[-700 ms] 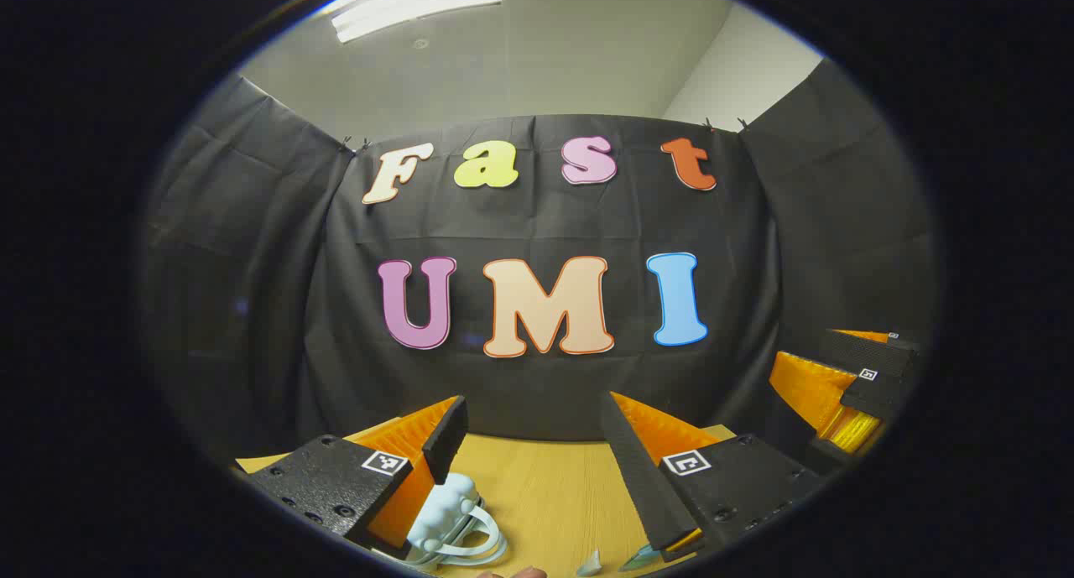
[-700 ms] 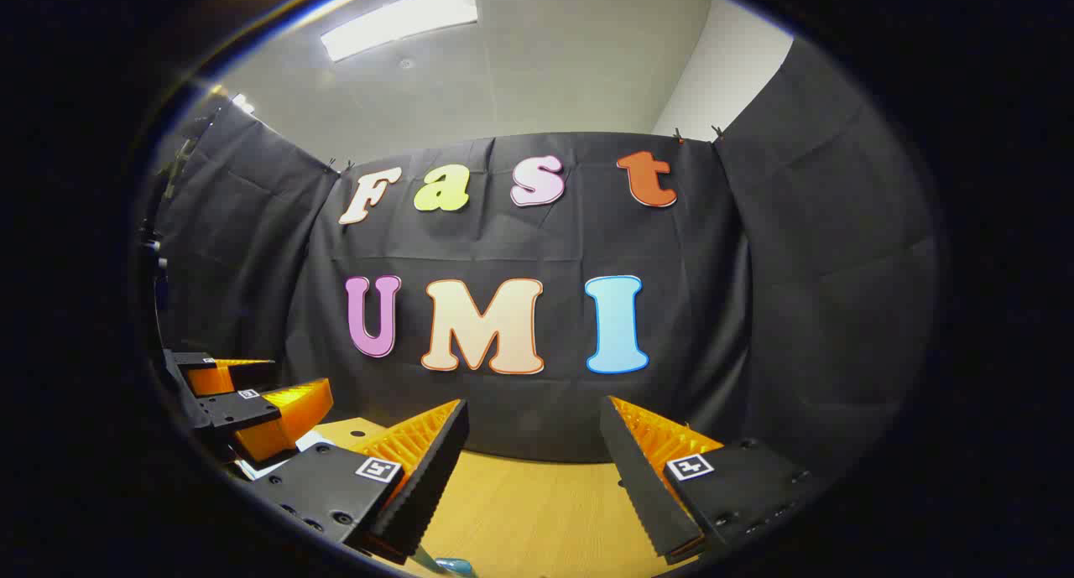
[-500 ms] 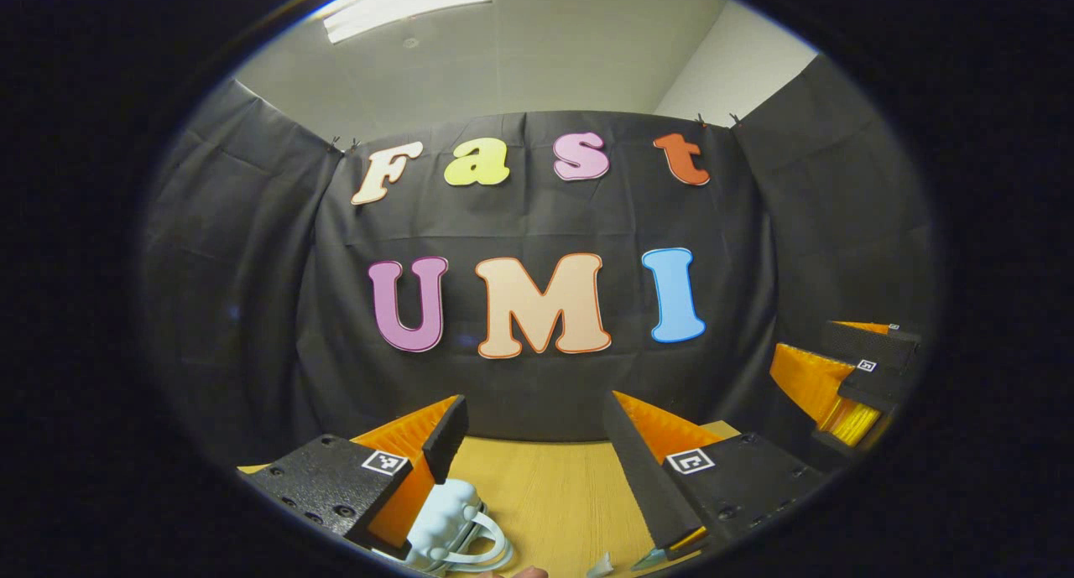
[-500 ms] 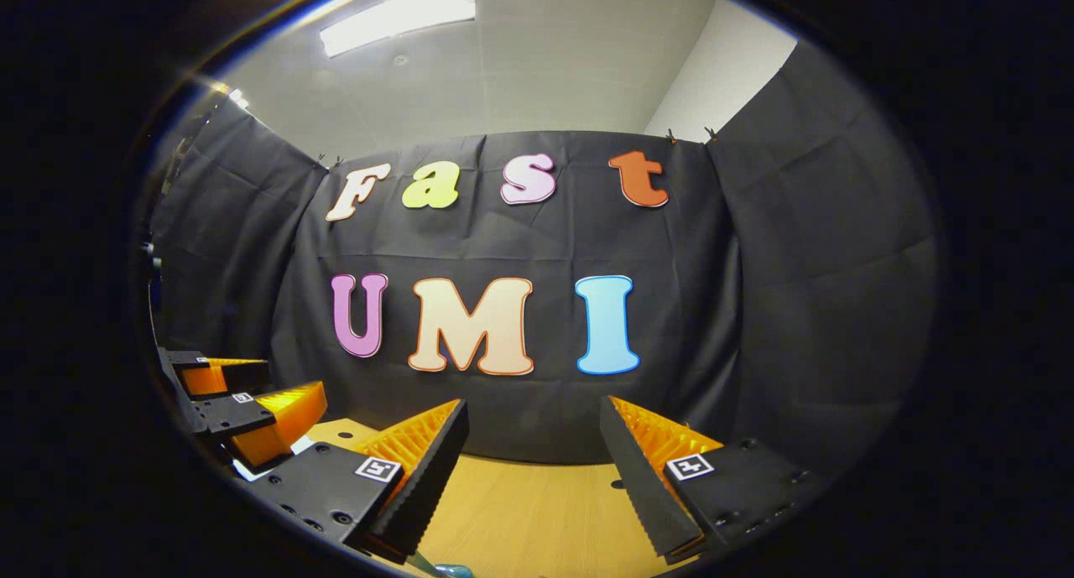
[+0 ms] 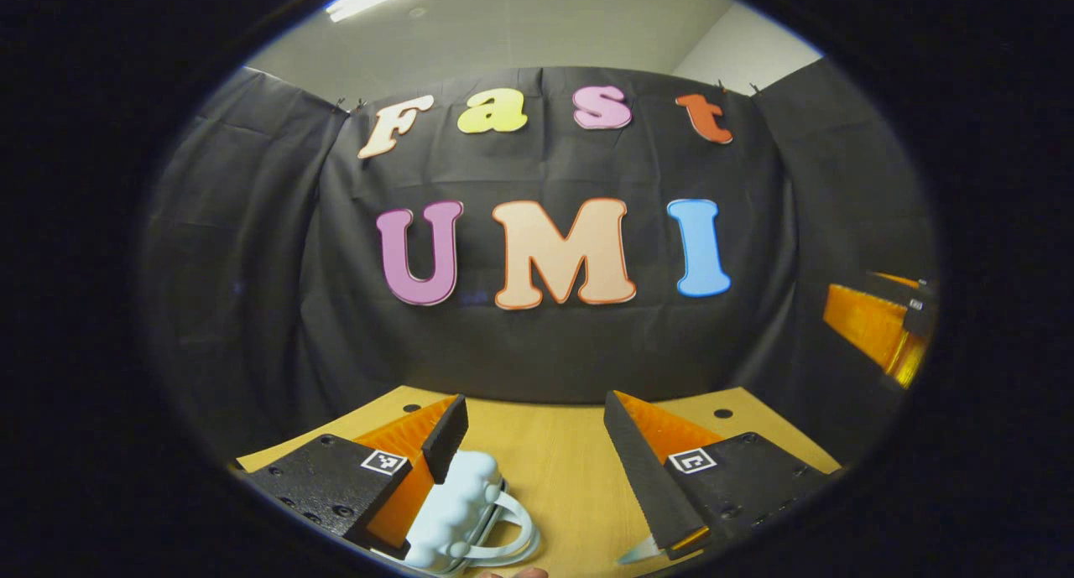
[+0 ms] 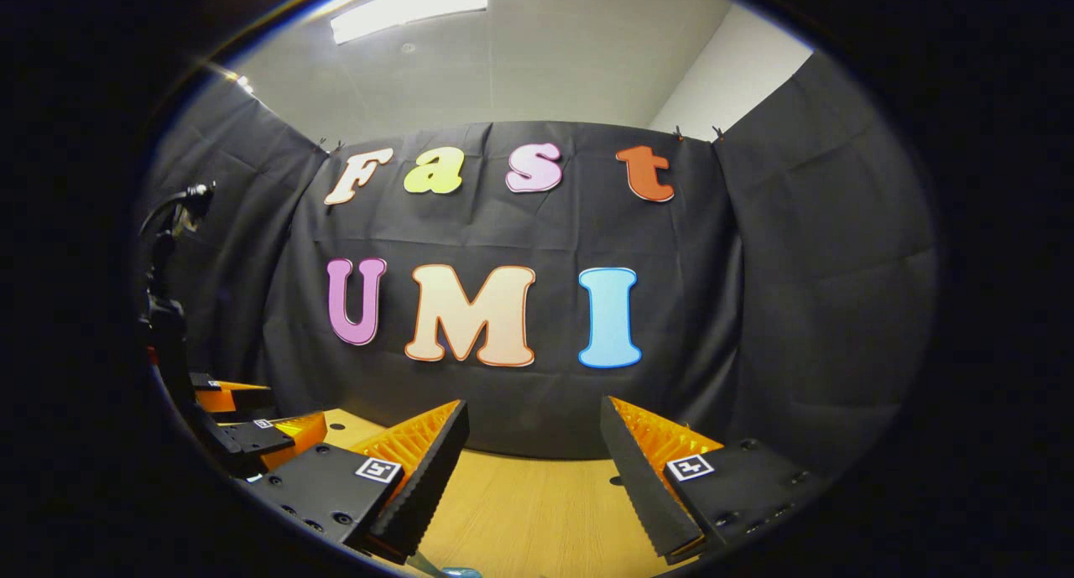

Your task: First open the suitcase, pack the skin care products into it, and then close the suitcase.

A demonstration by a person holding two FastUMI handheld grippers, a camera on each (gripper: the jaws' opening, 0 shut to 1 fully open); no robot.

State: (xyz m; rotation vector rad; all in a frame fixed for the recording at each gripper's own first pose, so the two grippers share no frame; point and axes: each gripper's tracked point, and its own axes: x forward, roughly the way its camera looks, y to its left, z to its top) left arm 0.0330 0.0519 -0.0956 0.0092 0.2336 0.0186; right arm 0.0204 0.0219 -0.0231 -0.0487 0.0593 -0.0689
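Note:
A pale blue bumpy case with a white loop handle (image 5: 460,511) lies on the wooden table (image 5: 554,477), partly hidden behind one finger of my left gripper (image 5: 533,412). That gripper is open and hovers above the table, with nothing between its fingers. A small pale pointed item (image 5: 636,552) peeks out beside its other finger. My right gripper (image 6: 533,414) is also open and empty over the table (image 6: 537,511), and it shows at the far right of the left gripper view (image 5: 877,326). A teal item's tip (image 6: 460,572) sits at the bottom edge. The left gripper (image 6: 252,431) shows low on the left.
The black cloth wall closes off the back of the table. A dark stand (image 6: 164,309) rises at the left edge of the right gripper view. Small round holes (image 5: 722,413) mark the tabletop near the back. A fingertip (image 5: 513,573) shows at the bottom edge.
The left gripper view has tipped down, so more table and more of the pale blue case show. The right gripper sits higher and farther right there. Both grippers stay open.

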